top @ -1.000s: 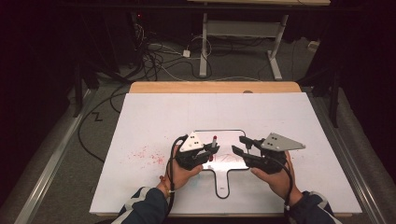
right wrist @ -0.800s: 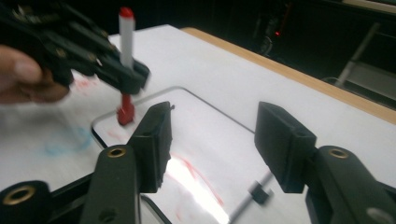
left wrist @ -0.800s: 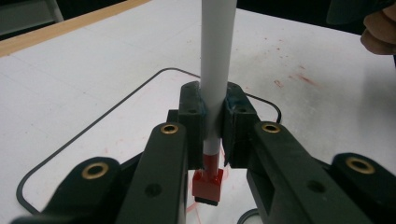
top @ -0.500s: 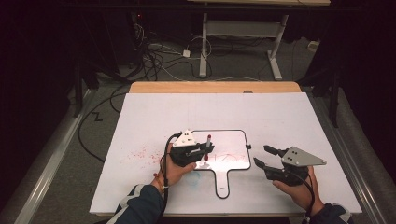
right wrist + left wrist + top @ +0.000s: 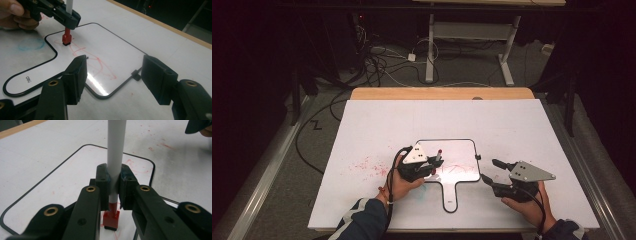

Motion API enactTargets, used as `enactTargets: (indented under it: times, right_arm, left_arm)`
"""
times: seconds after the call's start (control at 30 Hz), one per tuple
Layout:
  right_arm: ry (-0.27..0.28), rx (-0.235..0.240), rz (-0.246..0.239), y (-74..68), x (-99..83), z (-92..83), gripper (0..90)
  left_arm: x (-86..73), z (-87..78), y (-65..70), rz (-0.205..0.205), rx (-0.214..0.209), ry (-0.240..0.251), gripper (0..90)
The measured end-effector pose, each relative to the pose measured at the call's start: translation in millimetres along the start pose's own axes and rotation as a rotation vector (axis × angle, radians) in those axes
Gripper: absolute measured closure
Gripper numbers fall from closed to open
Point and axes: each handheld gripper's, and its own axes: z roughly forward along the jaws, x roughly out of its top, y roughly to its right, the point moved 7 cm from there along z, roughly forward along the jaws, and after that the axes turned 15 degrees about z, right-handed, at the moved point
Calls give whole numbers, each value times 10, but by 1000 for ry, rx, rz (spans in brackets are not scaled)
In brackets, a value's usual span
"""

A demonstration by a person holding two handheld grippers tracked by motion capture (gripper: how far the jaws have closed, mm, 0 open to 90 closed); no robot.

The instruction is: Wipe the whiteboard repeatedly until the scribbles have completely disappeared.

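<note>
The small whiteboard (image 5: 457, 160) lies flat on the table (image 5: 377, 125), light, stiff and slick, best steadied at its rim. The right gripper (image 5: 113, 75), its jaws just opened wide with nothing between, hovers by the board's corner. The left gripper (image 5: 113, 187) clamps a thin, hard marker (image 5: 115, 152) upright, its red eraser end below the fingertips touching the board. The right gripper view shows red scribbles (image 5: 97, 62); the left gripper view shows the grip.

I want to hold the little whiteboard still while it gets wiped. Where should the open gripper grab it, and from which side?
Probably the handle tab of the whiteboard that points toward the person. It is narrow enough for jaws, while the main panel looks too wide. The board lies flat, so slide in low from the near edge. The right gripper is open and sits beside it; the left gripper is busy holding the marker.
</note>
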Motion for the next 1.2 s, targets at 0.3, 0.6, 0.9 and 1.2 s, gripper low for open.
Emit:
enactTargets:
  times: [0.3,0.6,0.9,1.2]
  right_arm:
    - [-5,-7,-31,-28,1,13,380]
    - [-12,5,-52,-84,-7,-8,378]
    - [-13,-10,-45,-43,-33,-36,376]
    - [-19,-14,-50,-54,-41,-40,376]
  left_arm:
    - [-184,-208,-225,-66,97,-27,789]
    - [60,216,-93,-60,52,21,789]
    - [8,118,-139,-5,68,-23,790]
    - [-72,-16,-98,-6,67,-13,789]
